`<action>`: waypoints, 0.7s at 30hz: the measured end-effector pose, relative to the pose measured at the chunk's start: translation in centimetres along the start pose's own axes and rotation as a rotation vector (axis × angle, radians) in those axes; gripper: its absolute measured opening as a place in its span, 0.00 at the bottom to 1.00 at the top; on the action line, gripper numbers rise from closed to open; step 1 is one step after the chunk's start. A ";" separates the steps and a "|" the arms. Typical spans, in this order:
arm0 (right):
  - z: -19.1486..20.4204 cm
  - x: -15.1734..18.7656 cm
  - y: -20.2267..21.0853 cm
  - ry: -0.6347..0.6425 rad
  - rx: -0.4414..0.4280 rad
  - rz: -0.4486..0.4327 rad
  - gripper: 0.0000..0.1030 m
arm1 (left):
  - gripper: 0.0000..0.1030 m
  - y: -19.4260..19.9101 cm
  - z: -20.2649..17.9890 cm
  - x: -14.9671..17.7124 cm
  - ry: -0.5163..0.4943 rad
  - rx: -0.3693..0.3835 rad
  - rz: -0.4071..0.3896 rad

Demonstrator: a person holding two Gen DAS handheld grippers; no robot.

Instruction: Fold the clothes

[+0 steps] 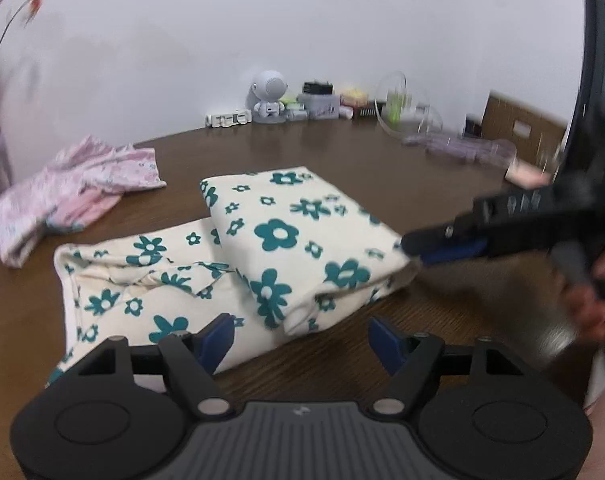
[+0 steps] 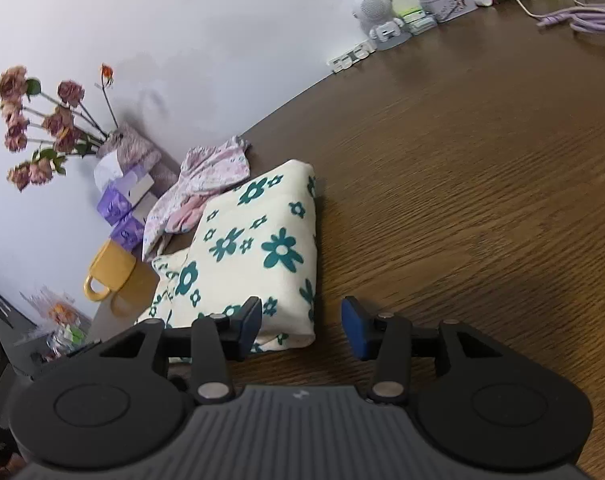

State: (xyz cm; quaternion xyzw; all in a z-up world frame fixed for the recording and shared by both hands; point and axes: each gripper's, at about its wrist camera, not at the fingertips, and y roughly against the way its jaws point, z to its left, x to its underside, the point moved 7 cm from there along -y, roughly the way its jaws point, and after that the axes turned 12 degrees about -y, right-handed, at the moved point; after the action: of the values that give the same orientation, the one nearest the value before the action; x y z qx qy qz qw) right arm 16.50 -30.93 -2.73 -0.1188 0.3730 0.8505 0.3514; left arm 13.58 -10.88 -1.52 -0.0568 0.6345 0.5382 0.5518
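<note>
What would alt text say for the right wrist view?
A folded cream garment with teal flowers lies on a dark wooden table, just ahead of the right gripper, whose jaws are open and empty. A crumpled pink floral garment lies behind it.

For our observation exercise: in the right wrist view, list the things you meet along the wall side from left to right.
Dried roses → purple tissue boxes → pink garment → white power strip → small robot figure → grey tin.
</note>
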 end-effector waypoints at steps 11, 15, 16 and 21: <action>0.5 0.7 -0.9 0.039 0.025 -0.001 0.44 | 0.36 -2.4 0.0 -0.5 -0.044 -0.061 -0.001; 0.6 0.9 -0.8 0.038 0.033 -0.009 0.44 | 0.51 -2.1 0.5 -0.2 0.017 -0.040 0.002; 0.7 0.9 -0.7 0.035 0.031 -0.010 0.45 | 0.55 -1.9 0.6 -0.1 0.027 -0.039 0.001; 0.9 0.3 0.0 0.030 0.027 -0.030 0.48 | 0.84 0.1 1.6 -0.4 0.102 -0.007 -0.058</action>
State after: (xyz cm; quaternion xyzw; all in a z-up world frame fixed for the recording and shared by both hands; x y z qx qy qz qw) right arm 16.32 -30.07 -2.23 -0.1325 0.3879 0.8380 0.3601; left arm 14.70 -9.85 -0.89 -0.1045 0.6579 0.5205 0.5341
